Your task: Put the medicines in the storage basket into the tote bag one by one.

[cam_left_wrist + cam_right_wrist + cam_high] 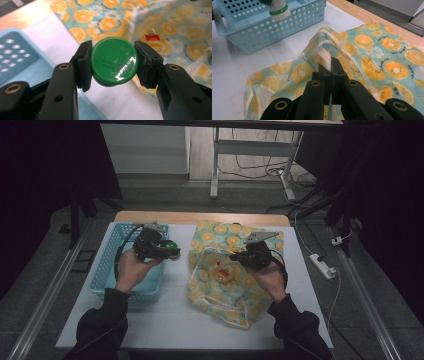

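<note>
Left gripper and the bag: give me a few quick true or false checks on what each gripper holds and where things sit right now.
1. The left gripper grips a green-capped bottle. True.
2. The right gripper hangs open above the table. False: it is shut on the bag handle.
3. The blue basket lies left of the orange-print bag in the high view. True.
4. The bottle stands inside the basket. False: it is held up between the jaws, near the basket's right edge.
</note>
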